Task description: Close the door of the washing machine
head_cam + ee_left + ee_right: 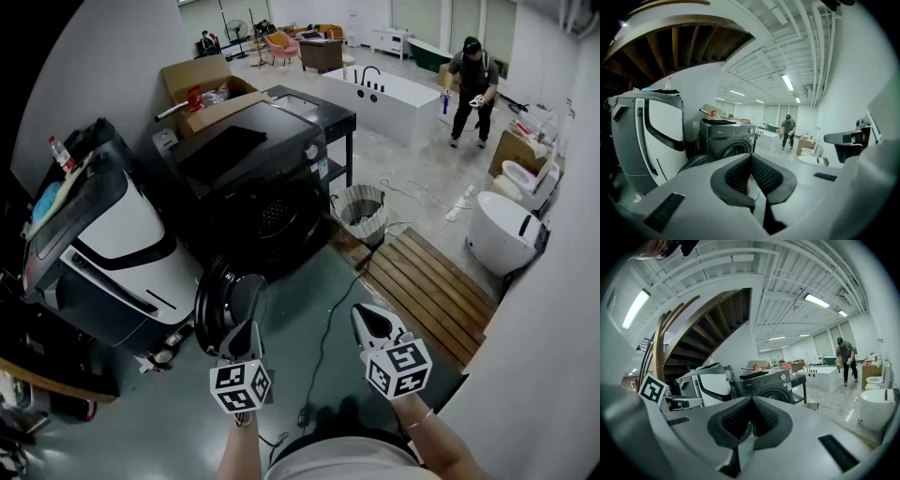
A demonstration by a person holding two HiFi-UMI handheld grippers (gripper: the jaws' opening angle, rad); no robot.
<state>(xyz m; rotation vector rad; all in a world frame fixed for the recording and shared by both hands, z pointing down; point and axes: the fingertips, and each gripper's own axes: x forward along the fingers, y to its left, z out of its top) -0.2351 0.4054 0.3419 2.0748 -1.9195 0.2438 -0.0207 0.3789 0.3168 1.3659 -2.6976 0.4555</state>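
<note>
Both tongs are closed tight and empty. Left tongs (247,330) hover just in front of the open round door (228,298) of the black washing machine (246,173); right tongs (368,321) hover alongside, above the floor (292,298).

This looks like an open showroom or test hall: a washing machine (262,187), a white bathtub (380,98), a toilet (527,180), cardboard boxes (202,89) and an armchair (281,45) stand about on a bare floor (412,173).
</note>
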